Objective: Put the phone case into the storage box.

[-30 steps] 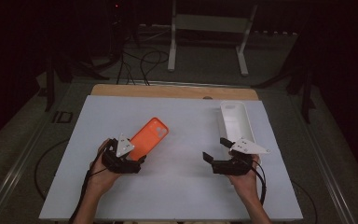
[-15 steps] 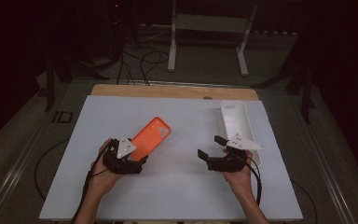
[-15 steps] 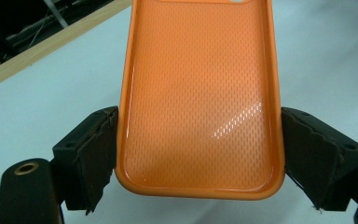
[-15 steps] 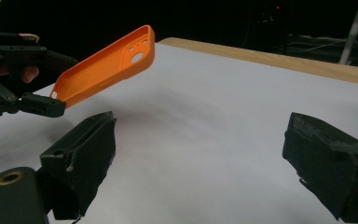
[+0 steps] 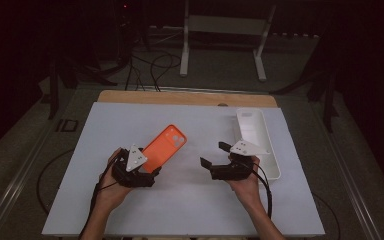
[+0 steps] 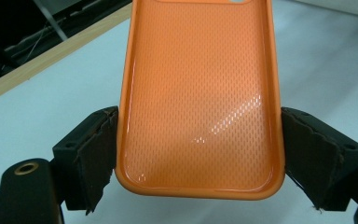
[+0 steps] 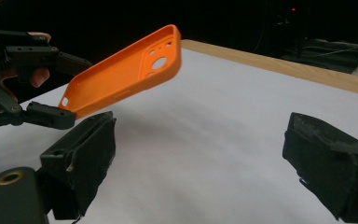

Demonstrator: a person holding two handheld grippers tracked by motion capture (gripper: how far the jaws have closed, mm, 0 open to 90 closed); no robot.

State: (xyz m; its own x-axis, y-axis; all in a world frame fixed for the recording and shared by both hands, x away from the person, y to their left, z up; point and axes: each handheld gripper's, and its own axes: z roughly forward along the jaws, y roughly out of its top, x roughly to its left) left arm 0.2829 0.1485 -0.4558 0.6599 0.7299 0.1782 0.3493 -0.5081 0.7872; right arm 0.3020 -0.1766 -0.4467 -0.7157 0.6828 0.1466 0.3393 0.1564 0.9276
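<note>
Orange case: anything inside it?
Nothing. In the left gripper view the orange case shows a bare textured lining, with the left gripper shut on its sides. The table beneath it is covered.

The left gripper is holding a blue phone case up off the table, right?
Not quite: the phone case is orange, not blue. The left gripper view shows it clamped between the left gripper's jaws, and the right gripper view shows it lifted off the table.
</note>
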